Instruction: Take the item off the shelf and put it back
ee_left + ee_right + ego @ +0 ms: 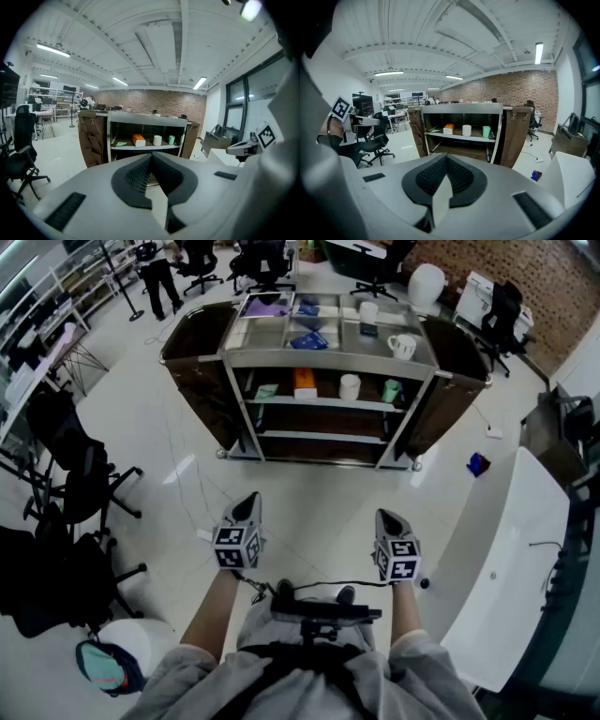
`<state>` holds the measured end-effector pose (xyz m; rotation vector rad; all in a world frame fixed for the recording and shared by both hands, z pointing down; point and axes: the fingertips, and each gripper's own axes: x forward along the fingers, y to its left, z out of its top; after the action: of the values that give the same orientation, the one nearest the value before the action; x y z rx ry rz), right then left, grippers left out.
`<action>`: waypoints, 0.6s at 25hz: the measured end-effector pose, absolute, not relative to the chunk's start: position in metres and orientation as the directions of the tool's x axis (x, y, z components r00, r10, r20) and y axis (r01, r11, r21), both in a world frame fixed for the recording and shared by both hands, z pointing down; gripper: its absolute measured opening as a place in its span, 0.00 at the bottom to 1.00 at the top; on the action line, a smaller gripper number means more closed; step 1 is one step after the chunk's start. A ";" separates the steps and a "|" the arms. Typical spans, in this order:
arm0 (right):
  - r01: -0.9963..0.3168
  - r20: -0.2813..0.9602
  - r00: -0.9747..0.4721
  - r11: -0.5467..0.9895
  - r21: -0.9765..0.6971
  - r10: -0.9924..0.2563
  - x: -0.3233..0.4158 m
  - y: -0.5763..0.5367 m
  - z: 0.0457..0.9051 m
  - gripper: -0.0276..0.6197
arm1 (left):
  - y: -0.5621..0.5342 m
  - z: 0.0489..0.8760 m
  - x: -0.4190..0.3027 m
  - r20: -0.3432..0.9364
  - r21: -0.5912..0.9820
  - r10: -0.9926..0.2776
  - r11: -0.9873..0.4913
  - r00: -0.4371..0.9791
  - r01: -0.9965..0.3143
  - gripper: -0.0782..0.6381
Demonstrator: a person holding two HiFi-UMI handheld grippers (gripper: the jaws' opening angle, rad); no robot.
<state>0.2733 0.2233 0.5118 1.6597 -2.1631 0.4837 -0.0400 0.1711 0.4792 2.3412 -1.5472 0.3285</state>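
Observation:
A steel shelf cart (328, 358) stands ahead across the white floor. Its middle shelf holds an orange box (305, 382), a white roll (350, 386) and a green cup (391, 390). On top sit a white mug (401, 346) and blue packets (309, 338). My left gripper (249, 502) and right gripper (387, 517) hover side by side well short of the cart, both shut and empty. The left gripper view shows the orange box (138, 139) far beyond the closed left gripper (151, 157). The right gripper (446, 157) likewise faces the cart (461, 109) from a distance.
Brown fabric bags (197, 362) hang on both ends of the cart. Black office chairs (70, 484) stand at the left. A white table (511, 568) runs along the right, with a small blue thing (477, 464) on the floor near it. A person (157, 273) stands far back.

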 end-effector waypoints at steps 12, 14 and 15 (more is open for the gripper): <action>-0.975 0.460 -0.213 0.219 -0.040 -0.862 0.206 0.202 0.516 0.05 | 0.137 0.483 -0.093 0.347 0.135 -0.822 -0.432 0.451 -0.892 0.12; -0.973 0.460 -0.220 0.227 -0.041 -0.860 0.198 0.199 0.514 0.05 | 0.133 0.484 -0.097 0.354 0.142 -0.818 -0.433 0.454 -0.890 0.12; -0.972 0.462 -0.223 0.231 -0.041 -0.858 0.194 0.198 0.513 0.05 | 0.131 0.485 -0.098 0.358 0.145 -0.815 -0.434 0.456 -0.889 0.12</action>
<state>0.1942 0.1980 0.5126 1.6958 -2.1679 0.4632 -0.0979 0.1311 0.4850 2.3984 -1.4529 0.3366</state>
